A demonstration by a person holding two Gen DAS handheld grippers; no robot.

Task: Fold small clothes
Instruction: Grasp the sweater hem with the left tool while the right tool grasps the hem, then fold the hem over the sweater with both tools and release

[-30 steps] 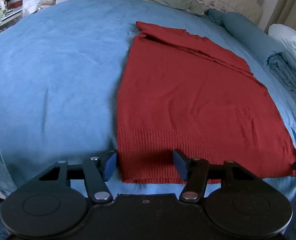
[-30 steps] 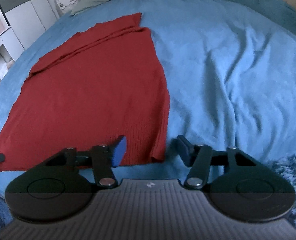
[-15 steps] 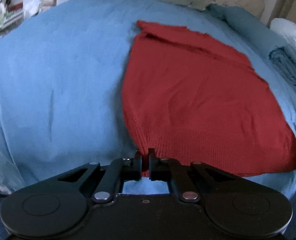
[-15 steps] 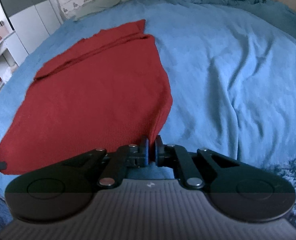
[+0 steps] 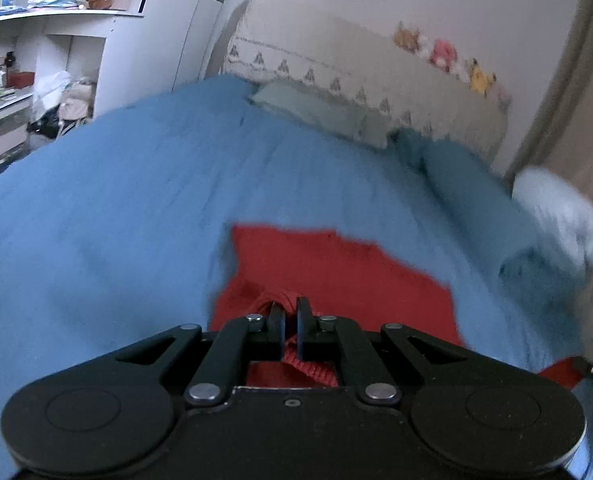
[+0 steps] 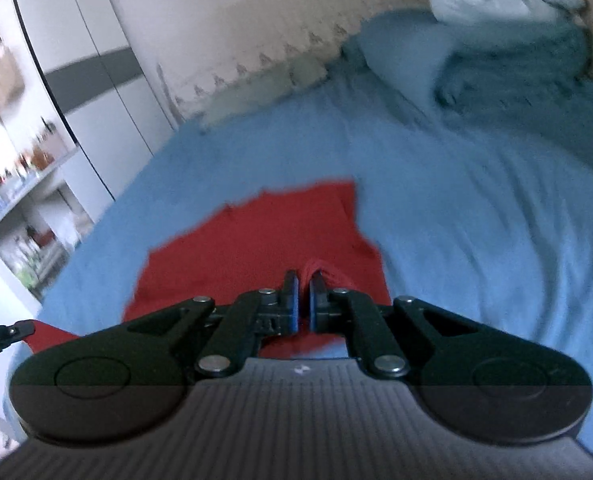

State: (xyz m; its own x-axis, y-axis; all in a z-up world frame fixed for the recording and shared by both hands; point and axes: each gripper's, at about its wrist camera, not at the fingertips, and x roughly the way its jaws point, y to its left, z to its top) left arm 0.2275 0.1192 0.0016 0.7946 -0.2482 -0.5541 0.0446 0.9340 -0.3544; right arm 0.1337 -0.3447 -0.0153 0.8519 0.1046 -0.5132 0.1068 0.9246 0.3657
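Observation:
A red knit garment (image 5: 336,264) lies on the blue bedspread (image 5: 116,208), its near hem raised off the bed. My left gripper (image 5: 291,310) is shut on the hem's left corner, with red ribbed knit bunched between the pads. In the right wrist view the same red garment (image 6: 256,240) spreads ahead, and my right gripper (image 6: 303,286) is shut on the hem's right corner. The left gripper's tip (image 6: 20,326) shows at the far left of that view, still pinching red cloth. The garment's lifted front part is hidden behind the gripper bodies.
A beige headboard (image 5: 376,76) with plush toys lines the far side, with a grey-green pillow (image 5: 308,108) below it. A rolled blue blanket (image 5: 476,200) and a white pillow (image 5: 556,208) lie at the right. White shelves (image 5: 36,60) and a wardrobe (image 6: 84,64) stand at the left.
Both grippers closed on the hem corners, then rose and moved forward with the hem, so the garment's front edge now hangs lifted and less of it lies flat.

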